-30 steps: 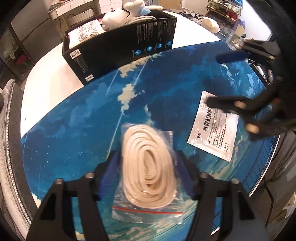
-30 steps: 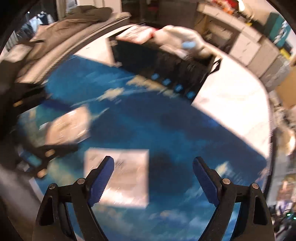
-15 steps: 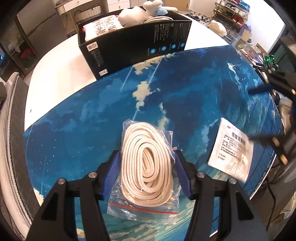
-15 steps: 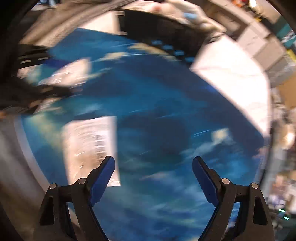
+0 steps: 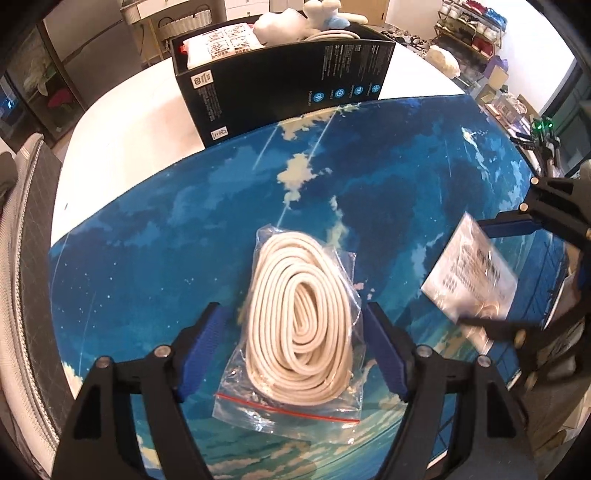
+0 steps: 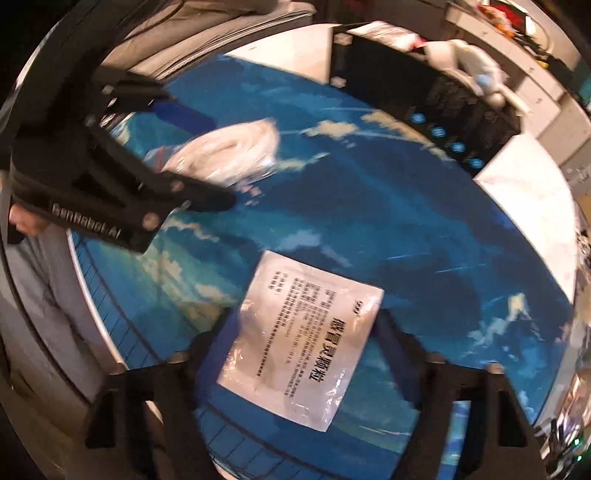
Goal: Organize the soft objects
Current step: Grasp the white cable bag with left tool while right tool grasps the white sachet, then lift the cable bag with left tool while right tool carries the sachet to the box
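Note:
A clear zip bag of coiled white cord [image 5: 301,325] lies on the blue sky-print mat [image 5: 184,221]. My left gripper [image 5: 295,339] is open with a finger on each side of the bag; it also shows in the right wrist view [image 6: 207,155], where the cord bag [image 6: 229,151] is blurred. A silver foil sachet with black print [image 6: 306,350] lies near the mat's front edge. My right gripper [image 6: 306,332] is open and straddles the sachet; it shows at the right of the left wrist view [image 5: 495,269] around the sachet [image 5: 469,280].
A black open box [image 5: 288,85] stands at the far edge of the mat on the white table [image 5: 122,133], holding a white plush toy [image 5: 288,22] and a printed packet [image 5: 218,44]. The box [image 6: 443,99] also shows in the right wrist view.
My right gripper has swung down and over the foil sachet, which now sits between its fingers. My left gripper has stayed around the cord bag, with the view shifted slightly.

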`<act>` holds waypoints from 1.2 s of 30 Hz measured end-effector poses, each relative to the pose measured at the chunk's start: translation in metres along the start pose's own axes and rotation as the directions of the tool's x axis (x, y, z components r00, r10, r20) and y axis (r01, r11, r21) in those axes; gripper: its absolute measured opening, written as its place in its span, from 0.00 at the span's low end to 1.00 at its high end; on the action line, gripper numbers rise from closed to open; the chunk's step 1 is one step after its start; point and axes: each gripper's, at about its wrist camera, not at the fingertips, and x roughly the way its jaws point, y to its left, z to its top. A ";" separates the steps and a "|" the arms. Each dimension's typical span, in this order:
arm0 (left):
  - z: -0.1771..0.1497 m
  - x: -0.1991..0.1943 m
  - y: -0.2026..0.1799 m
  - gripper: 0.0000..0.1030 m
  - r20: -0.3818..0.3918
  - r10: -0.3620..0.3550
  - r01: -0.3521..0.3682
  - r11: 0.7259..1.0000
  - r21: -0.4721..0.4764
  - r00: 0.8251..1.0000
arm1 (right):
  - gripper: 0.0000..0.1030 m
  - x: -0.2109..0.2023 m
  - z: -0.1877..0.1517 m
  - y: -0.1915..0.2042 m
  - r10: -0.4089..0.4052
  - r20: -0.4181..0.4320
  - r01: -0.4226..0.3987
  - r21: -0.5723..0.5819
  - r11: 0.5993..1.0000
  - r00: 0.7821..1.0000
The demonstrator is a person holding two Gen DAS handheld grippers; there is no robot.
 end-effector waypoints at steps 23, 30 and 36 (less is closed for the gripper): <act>0.023 -0.011 -0.018 0.31 0.088 0.011 -0.016 0.998 0.057 0.996 | 0.24 -0.011 -0.018 -0.046 -0.048 0.050 0.043 0.083 0.996 0.998; 0.031 -0.032 -0.020 0.31 0.198 0.036 -0.049 0.997 0.061 0.980 | 0.24 -0.051 -0.017 -0.034 -0.057 0.175 0.036 0.119 0.992 0.983; 0.038 -0.063 -0.018 0.31 0.340 0.033 -0.048 0.998 0.037 0.940 | 0.24 -0.098 -0.013 -0.036 -0.083 0.381 0.024 0.156 0.987 0.921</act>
